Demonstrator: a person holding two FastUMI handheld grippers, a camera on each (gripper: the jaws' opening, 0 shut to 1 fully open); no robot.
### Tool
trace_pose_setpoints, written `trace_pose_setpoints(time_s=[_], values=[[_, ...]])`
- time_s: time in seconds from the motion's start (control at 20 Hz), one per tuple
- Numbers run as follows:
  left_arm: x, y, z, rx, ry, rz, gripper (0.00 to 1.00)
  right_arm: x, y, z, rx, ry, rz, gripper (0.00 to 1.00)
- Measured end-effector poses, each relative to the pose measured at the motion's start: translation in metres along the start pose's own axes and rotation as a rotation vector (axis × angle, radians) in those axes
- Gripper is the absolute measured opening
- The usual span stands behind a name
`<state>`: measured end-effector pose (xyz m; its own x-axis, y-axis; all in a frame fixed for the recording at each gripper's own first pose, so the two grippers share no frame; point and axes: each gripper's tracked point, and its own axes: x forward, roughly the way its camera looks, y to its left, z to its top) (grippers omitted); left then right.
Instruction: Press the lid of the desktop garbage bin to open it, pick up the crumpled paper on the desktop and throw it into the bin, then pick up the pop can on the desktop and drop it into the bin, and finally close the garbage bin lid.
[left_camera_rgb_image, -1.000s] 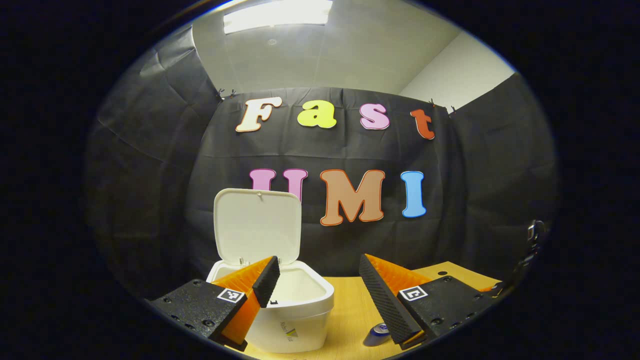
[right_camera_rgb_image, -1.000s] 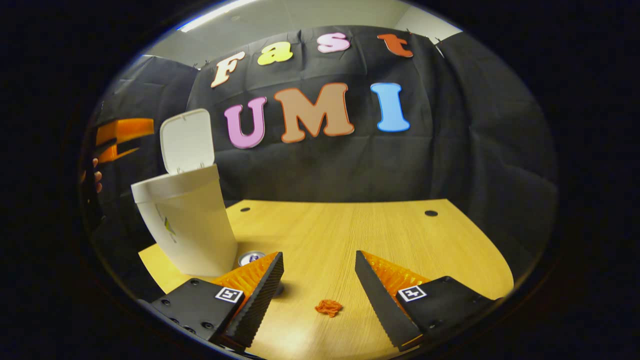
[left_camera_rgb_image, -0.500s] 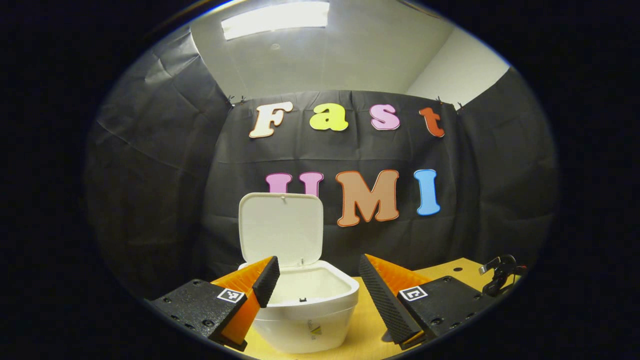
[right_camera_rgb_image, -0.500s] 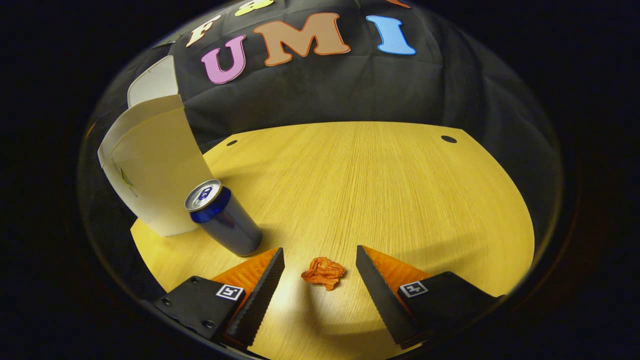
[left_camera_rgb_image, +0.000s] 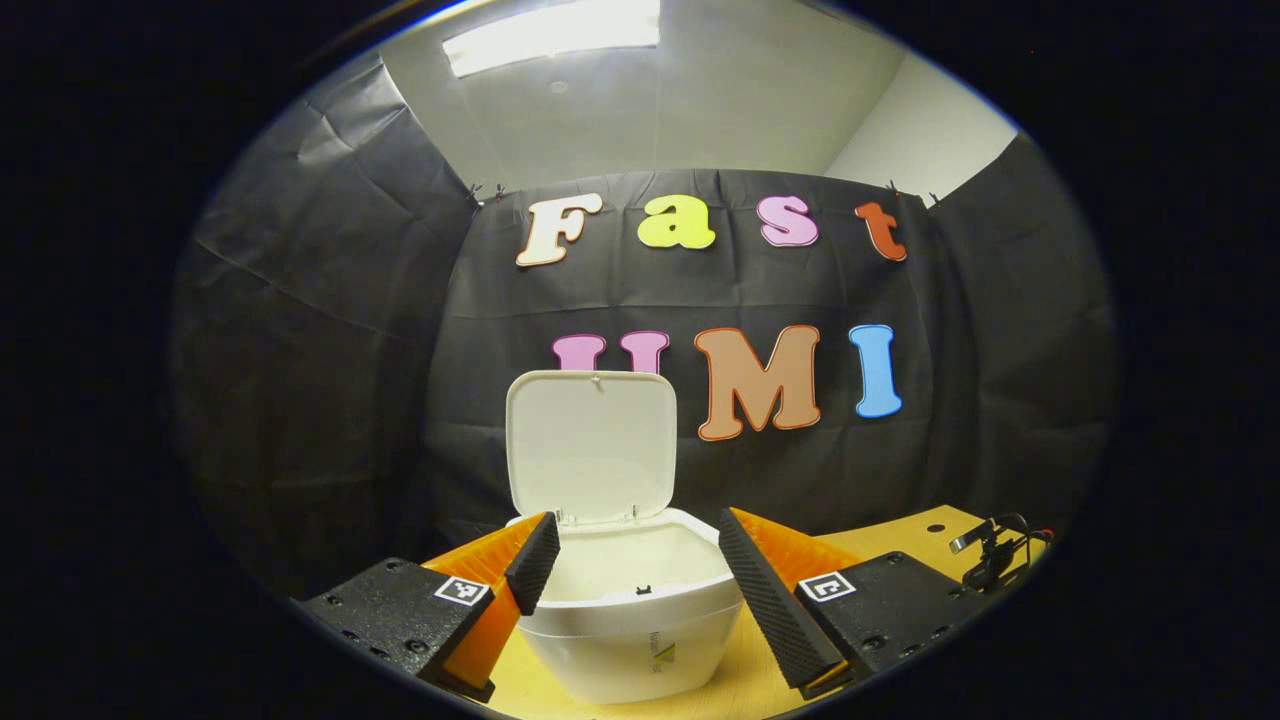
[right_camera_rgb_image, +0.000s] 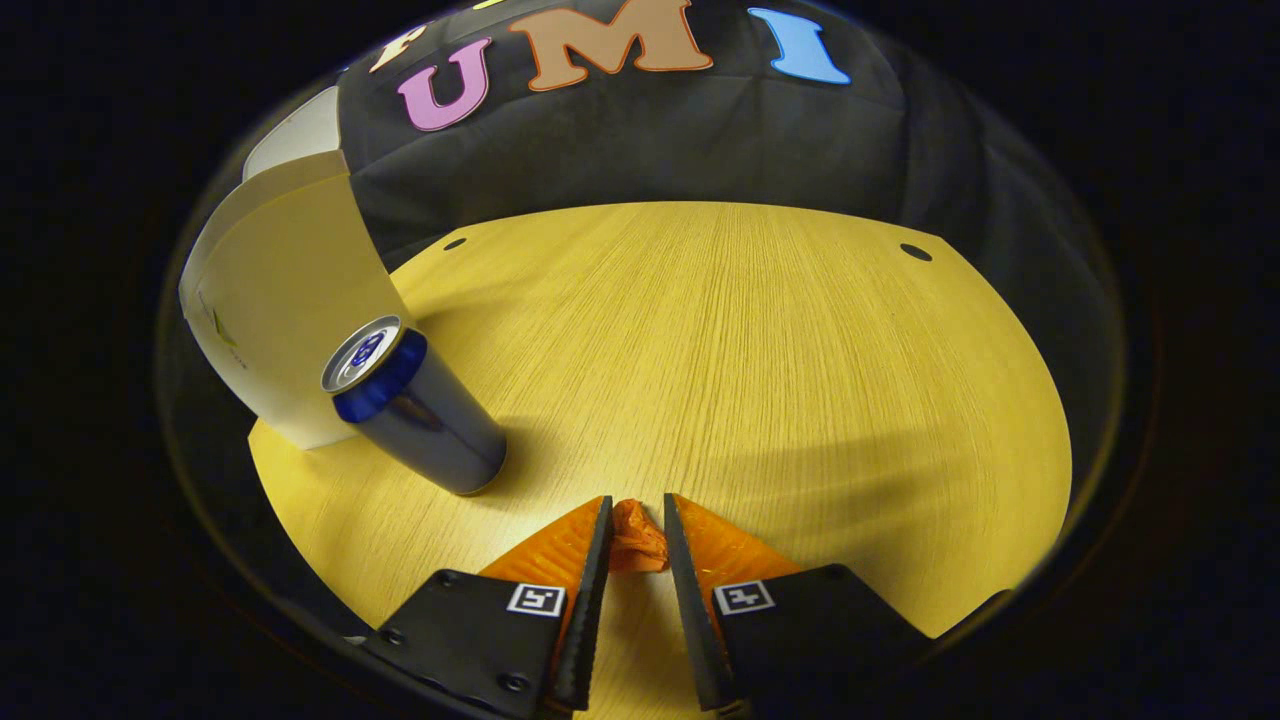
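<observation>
Left gripper view: the left gripper (left_camera_rgb_image: 635, 540) sits at the bottom centre of the frame with its jaws spread wide and nothing between them. Directly beyond the fingertips stands the white garbage bin (left_camera_rgb_image: 640, 640) on the wooden desktop (left_camera_rgb_image: 900, 540). The bin lid (left_camera_rgb_image: 590, 445) is raised upright behind the opening, in the centre of the frame, so the bin is open. No contents can be made out in the part of the interior that is visible. At the lower right edge of the frame a small dark clamp-like fitting with cable (left_camera_rgb_image: 990, 550) sits at the desktop's edge.

Right gripper view: the right gripper (right_camera_rgb_image: 632, 520) is at the bottom centre, angled down toward the desktop (right_camera_rgb_image: 760, 350). Its fingers are drawn close together around the crumpled paper (right_camera_rgb_image: 638, 540), an orange wad lying on the desktop between the fingertips. Both fingers appear to touch it; it is gripped. The pop can (right_camera_rgb_image: 410, 405), blue with a silver top, stands upright at the left of the frame, just beside the bin's wall (right_camera_rgb_image: 285, 300), which occupies the upper left. Can and paper are apart, the can up and to the left of the paper.
</observation>
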<state>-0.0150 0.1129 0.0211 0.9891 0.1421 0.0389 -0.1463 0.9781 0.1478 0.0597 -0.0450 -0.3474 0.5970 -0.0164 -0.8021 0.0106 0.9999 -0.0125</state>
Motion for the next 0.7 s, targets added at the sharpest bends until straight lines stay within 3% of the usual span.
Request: trace_pose_setpoints(time_s=[0.3,0.5,0.7], values=[[0.004,-0.005,-0.005,-0.023,0.009,-0.015,0.96,-0.003,0.000,0.005,0.000,-0.006,-0.016,0.23],[0.004,-0.001,-0.007,-0.023,0.009,-0.007,0.96,-0.016,-0.001,0.028,-0.013,-0.079,-0.031,0.23],[0.004,0.006,-0.012,-0.033,0.019,0.004,0.96,-0.057,0.013,0.079,-0.016,-0.181,0.006,0.22]])
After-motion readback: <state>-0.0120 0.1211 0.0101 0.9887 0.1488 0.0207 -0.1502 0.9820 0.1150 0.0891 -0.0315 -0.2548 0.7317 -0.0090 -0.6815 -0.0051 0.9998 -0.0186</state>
